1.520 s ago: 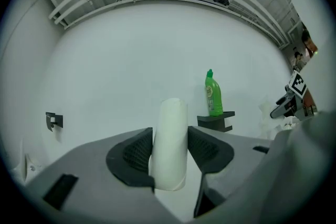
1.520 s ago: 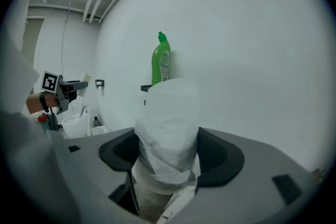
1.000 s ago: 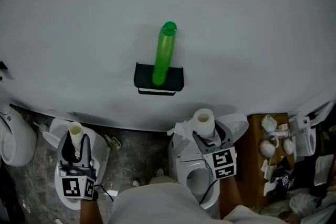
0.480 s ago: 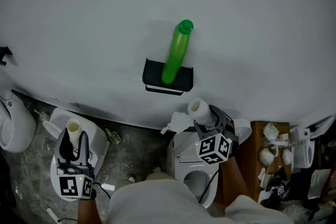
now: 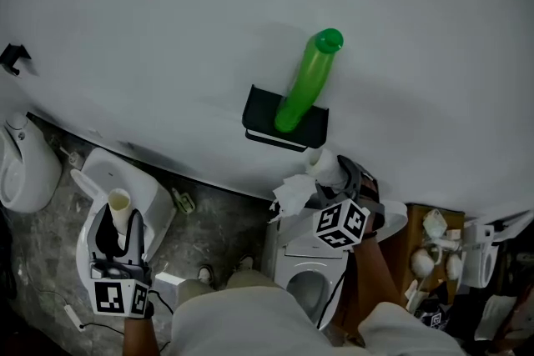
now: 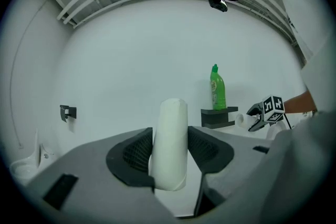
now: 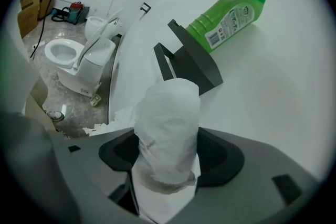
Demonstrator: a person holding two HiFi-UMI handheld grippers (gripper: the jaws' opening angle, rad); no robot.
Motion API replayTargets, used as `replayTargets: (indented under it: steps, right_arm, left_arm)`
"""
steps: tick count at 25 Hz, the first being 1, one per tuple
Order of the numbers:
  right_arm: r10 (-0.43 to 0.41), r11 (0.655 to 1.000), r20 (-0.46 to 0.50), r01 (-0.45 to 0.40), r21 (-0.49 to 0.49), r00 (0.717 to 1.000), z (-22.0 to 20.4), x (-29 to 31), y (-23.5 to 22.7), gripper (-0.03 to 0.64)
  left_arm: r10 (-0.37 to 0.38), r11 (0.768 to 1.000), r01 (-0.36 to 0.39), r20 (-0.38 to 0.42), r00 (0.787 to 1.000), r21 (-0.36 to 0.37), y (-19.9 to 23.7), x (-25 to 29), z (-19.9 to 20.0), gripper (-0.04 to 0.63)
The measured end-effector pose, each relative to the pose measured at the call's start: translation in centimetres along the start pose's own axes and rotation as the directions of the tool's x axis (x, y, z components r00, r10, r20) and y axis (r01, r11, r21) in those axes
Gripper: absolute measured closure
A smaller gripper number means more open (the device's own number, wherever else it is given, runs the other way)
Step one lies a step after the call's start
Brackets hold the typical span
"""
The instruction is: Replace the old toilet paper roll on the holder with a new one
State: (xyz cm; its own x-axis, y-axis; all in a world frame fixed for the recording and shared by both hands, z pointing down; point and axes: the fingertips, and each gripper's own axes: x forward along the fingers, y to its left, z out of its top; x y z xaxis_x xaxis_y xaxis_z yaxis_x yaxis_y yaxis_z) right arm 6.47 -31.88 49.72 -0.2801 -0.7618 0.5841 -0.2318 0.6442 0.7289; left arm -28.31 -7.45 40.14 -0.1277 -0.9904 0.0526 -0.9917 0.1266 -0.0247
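Toilet paper roll (image 7: 167, 128) in right gripper (image 7: 171, 156)

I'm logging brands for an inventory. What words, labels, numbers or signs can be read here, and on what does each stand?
No text can be read.
Green plastic bottle on top of the black wall-mounted paper holder: white label with print, too small and blurred to read.
Left claw and right claw: their cubes bear black-and-white square marker patterns, no letters or numbers.
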Motion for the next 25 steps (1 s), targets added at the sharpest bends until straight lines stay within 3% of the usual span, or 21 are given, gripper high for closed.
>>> replayTargets:
  steps: [15, 25]
  right_arm:
    - [-0.038, 0.996, -0.002, 0.037, -0.086, 0.999, 3.1, 1.9, -0.1, 0.302]
    - [-0.173, 0.978, 0.077, 0.181, -0.104, 0.982, 6.0, 1.7, 0.8, 0.304]
  left_arm:
    - [-0.023, 1.000, 0.023, -0.050, 0.998, -0.006, 1.3, -0.8, -1.0, 0.385]
    - [-0.037, 0.999, 0.037, -0.035, 0.999, -0.001, 2.8, -0.7, -0.3, 0.385]
